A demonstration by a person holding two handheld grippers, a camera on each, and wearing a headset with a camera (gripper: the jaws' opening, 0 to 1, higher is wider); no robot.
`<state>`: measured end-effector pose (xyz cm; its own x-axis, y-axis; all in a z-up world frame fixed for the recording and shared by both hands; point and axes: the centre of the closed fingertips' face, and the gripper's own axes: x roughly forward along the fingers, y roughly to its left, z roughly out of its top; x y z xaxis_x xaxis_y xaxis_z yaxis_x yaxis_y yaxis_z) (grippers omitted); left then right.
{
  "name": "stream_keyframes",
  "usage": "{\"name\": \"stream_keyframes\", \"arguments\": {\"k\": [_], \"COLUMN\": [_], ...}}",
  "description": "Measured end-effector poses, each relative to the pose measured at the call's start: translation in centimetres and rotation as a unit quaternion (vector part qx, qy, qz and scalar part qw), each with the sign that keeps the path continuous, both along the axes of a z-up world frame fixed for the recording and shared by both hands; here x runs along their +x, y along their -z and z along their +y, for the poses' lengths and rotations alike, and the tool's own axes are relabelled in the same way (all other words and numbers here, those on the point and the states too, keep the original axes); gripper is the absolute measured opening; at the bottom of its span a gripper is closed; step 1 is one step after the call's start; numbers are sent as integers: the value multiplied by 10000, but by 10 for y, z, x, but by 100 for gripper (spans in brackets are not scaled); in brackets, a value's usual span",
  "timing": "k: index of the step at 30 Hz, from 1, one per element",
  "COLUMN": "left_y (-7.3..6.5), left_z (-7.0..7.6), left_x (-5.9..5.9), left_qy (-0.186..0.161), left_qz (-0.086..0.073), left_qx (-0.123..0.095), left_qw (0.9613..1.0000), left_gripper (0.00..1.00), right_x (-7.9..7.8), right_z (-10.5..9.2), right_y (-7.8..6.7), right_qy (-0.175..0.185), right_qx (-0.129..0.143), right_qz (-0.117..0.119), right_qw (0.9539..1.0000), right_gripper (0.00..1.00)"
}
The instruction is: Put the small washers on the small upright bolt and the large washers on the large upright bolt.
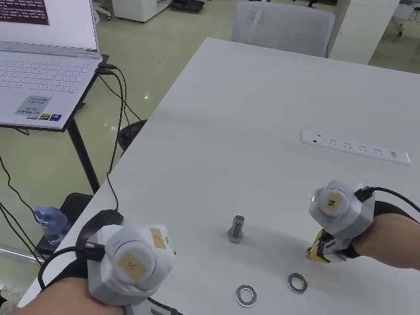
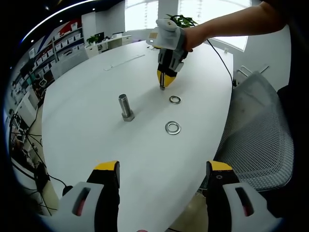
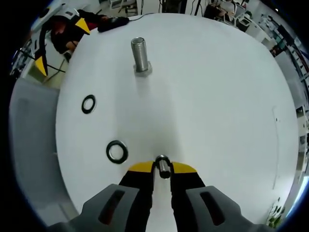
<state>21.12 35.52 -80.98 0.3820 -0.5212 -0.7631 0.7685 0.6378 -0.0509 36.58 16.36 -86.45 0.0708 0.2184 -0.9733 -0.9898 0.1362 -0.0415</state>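
Small bolt (image 3: 162, 166): threaded metal, gripped in the narrowed right claw (image 3: 162, 170), lower centre, pointed at the smooth white table (image 3: 217, 96). Large bolt (image 3: 141, 55): stood hex-head down, upper centre. Flat ring washers (image 3: 117, 151): laid at left. Left claw (image 2: 163, 166): spread wide, nothing held.

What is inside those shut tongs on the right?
A small bolt, pinched between the tips of the right tongs. In the right gripper view its round end shows, and the tips cover the sides of its shaft.
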Motion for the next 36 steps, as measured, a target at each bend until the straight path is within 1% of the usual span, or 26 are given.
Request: {"name": "stream_keyframes", "arguments": {"k": [4, 7, 11, 15, 17, 19, 23, 25, 28, 30, 34, 36], "left_y": [0, -1, -1, -2, -3, -4, -7, -8, -11, -12, -14, -15], "left_z": [0, 0, 1, 2, 3, 3, 2, 3, 3, 3, 2, 2], "left_x": [0, 1, 3, 5, 5, 5, 6, 8, 8, 9, 7, 6], "left_qy": [14, 0, 7, -21, -25, -24, -30, -64, -62, -51, -21, -1], "left_qz": [3, -5, -24, -57, -77, -91, -149, -191, -220, -242, -258, -261], "left_qx": [-6, -20, -11, -9, 5, 8, -4, -5, -4, 18, 53, 58], "left_qw": [10000, 10000, 10000, 10000, 10000, 10000, 9999, 9998, 9997, 9997, 9997, 9996], "left_gripper": [72, 72, 72, 72, 73, 73, 73, 76, 77, 78, 78, 78], "right_x": [0, 1, 1, 2, 1, 2, 2, 1, -1, -3, -9, -15], "right_z": [0, -1, 1, 3, 3, 3, 7, 11, 17, 20, 27, 30], "right_y": [0, 0, -3, -6, -7, -8, -16, -21, -28, -31, -38, -40], "right_qy": [-6, 6, 38, -24, -22, -62, -79, -109, -178, -238, -363, -463], "right_qx": [7, -16, 80, 116, 121, 127, 219, 286, 379, 394, 492, 533], "right_qz": [-15, -17, -11, -30, 24, -16, -68, -106, -109, -104, -115, -93], "right_qw": [10000, 10000, 10000, 9999, 9999, 9999, 9997, 9995, 9991, 9989, 9981, 9975], "right_gripper": [14, 17, 23, 24, 24, 24, 26, 26, 29, 29, 32, 33]}}
